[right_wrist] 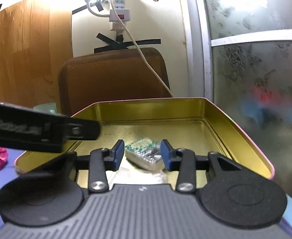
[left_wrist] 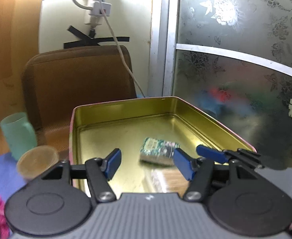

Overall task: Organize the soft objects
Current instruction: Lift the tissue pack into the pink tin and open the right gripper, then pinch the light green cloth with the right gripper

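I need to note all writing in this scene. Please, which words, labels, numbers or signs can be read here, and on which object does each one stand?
No text can be read for certain.
Packet in the gold tin: green print, too blurred to read.
Left tongs, as seen from the right wrist: a pale marking on the black arm, blurred, unreadable.
Power strip on the wall: small marks, too small to read.

Both wrist cams look forward, slightly down, close over the gold tin (left_wrist: pixel 126 107) (right_wrist: pixel 150 109); shared bkgd: brown chair back (left_wrist: pixel 76 79) (right_wrist: pixel 112 75), taped power strip (left_wrist: pixel 99 8) (right_wrist: pixel 119 10), frosted door (left_wrist: pixel 235 39) (right_wrist: pixel 255 59).
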A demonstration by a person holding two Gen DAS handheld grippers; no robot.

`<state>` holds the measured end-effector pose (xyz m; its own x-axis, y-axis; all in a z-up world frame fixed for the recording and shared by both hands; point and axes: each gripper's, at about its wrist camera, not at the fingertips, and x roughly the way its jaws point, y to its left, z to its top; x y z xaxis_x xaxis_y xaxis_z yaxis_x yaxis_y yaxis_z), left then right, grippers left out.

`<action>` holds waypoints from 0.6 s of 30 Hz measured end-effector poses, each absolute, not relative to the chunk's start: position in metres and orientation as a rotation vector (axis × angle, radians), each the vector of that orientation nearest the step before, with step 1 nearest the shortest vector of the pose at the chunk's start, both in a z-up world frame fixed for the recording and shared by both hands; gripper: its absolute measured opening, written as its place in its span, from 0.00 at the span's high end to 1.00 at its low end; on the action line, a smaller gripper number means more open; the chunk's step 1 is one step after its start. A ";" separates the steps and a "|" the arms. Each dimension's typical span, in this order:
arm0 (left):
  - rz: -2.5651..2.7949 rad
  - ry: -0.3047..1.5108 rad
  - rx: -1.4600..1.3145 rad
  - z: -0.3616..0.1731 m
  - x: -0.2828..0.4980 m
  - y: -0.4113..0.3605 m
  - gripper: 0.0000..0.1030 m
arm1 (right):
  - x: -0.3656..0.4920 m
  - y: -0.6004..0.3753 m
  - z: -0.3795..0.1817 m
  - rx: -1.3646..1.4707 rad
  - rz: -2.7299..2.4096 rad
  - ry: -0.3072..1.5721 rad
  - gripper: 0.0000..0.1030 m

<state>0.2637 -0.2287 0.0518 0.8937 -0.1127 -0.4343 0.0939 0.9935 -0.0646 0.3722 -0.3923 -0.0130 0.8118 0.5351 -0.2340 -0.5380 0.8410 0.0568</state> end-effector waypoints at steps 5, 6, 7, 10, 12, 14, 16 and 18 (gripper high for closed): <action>-0.107 0.437 -0.109 0.055 0.195 -0.197 0.41 | 0.339 -0.405 -0.008 0.052 0.664 0.222 0.58; -0.089 0.430 -0.124 0.057 0.181 -0.187 0.41 | 0.329 -0.406 -0.007 0.056 0.703 0.216 0.58; -0.060 0.423 -0.145 0.057 0.167 -0.175 0.41 | 0.324 -0.400 -0.004 0.054 0.740 0.216 0.58; 0.058 0.466 -0.242 0.052 0.134 -0.128 0.41 | 0.299 -0.381 -0.004 -0.001 0.896 0.246 0.51; 0.109 0.500 -0.330 0.045 0.115 -0.099 0.43 | 0.283 -0.361 -0.008 -0.051 1.005 0.289 0.49; 0.141 0.505 -0.412 0.037 0.091 -0.077 0.43 | 0.272 -0.340 -0.012 -0.098 1.082 0.335 0.42; 0.147 0.500 -0.461 0.031 0.070 -0.064 0.43 | 0.260 -0.317 -0.016 -0.165 1.143 0.379 0.28; 0.134 0.508 -0.499 0.026 0.057 -0.057 0.43 | 0.247 -0.295 -0.020 -0.231 1.181 0.382 0.15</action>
